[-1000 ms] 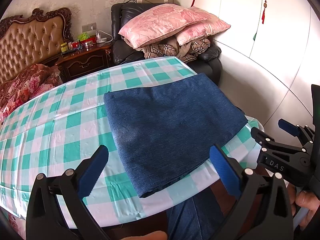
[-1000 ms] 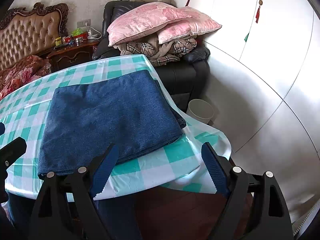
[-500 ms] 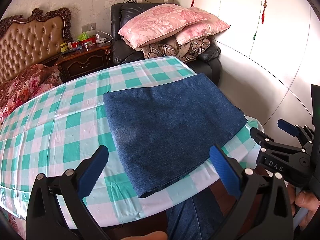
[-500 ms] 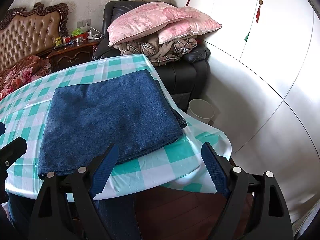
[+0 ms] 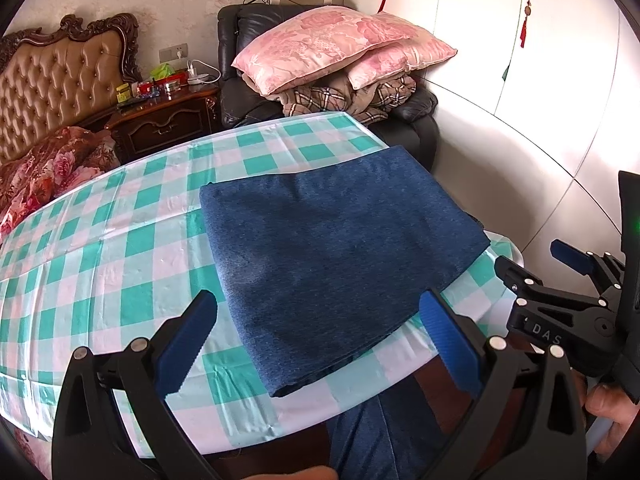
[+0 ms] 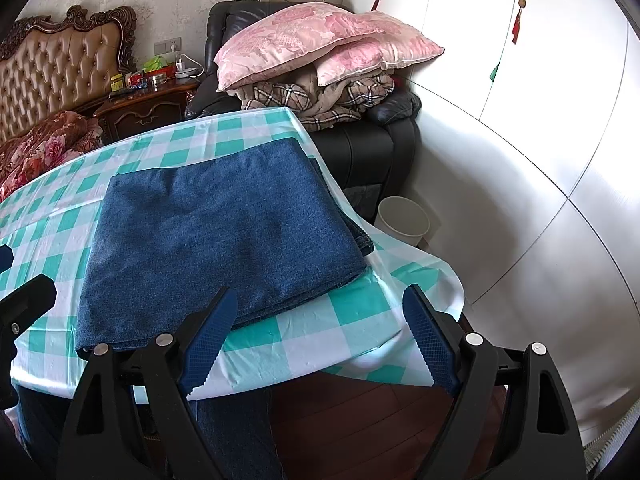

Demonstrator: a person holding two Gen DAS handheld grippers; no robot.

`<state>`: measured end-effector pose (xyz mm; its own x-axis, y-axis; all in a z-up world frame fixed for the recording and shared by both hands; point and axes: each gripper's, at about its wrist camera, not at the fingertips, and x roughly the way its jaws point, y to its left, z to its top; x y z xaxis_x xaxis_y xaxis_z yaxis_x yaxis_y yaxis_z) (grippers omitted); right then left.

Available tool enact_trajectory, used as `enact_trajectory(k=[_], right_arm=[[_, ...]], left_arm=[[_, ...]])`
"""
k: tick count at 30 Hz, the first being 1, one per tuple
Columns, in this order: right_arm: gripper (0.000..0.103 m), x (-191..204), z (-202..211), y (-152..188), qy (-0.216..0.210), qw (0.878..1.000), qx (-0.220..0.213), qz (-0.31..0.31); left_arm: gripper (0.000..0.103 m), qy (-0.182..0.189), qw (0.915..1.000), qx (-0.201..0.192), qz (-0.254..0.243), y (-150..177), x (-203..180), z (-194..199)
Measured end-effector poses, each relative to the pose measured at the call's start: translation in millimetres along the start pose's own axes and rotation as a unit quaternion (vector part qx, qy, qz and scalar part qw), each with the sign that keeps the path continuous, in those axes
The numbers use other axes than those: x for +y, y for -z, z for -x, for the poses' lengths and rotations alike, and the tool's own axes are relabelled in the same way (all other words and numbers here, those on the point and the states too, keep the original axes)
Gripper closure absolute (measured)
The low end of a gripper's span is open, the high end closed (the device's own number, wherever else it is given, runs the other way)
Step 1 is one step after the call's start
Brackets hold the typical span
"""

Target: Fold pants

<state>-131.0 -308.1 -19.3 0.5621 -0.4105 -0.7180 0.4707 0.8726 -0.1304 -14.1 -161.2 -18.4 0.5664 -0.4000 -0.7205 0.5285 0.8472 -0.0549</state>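
Note:
The blue denim pants (image 5: 332, 248) lie folded into a flat rectangle on the green-and-white checked tablecloth (image 5: 100, 248), near the table's right end; they also show in the right wrist view (image 6: 216, 240). My left gripper (image 5: 316, 336) is open and empty, held back from the near edge of the table in front of the pants. My right gripper (image 6: 316, 340) is open and empty, near the table's front right corner; it also shows at the right in the left wrist view (image 5: 568, 280).
A black armchair (image 5: 400, 128) piled with pink pillows (image 5: 332, 44) and a plaid blanket stands behind the table. A wooden nightstand (image 5: 164, 120) and a bed with a tufted headboard (image 5: 52, 84) are at the left. A white bin (image 6: 404, 220) stands by the white wardrobe wall (image 6: 520, 160).

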Motion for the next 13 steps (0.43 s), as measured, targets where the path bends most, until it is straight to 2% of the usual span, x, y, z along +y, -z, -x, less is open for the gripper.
enact_trajectory(k=[3, 5, 9, 11, 13], right_arm=[[0.022, -0.7, -1.0, 0.3, 0.000, 1.000, 0.002, -0.003], [0.022, -1.2, -3.2, 2.0, -0.001, 1.000, 0.005, -0.005], [0.022, -3.9, -7.7, 3.9, -0.005, 1.000, 0.008, -0.011], [0.021, -9.4, -13.3, 5.0, -0.013, 0.999, 0.011, -0.027], [0.021, -13.2, -22.2, 7.4, -0.019, 0.999, 0.018, -0.042]], left_arm=[[0.002, 0.035, 0.9990, -0.028, -0.003, 2.3, -1.6, 4.9], [0.002, 0.044, 0.9982, -0.041, -0.007, -0.6, -6.4, 3.4], [0.002, 0.070, 0.9968, -0.039, -0.005, -1.3, 0.0, 3.0], [0.002, 0.062, 0.9972, -0.042, 0.003, 5.0, 15.9, 8.1], [0.002, 0.029, 0.9981, -0.046, 0.028, 22.4, 50.0, 17.3]])
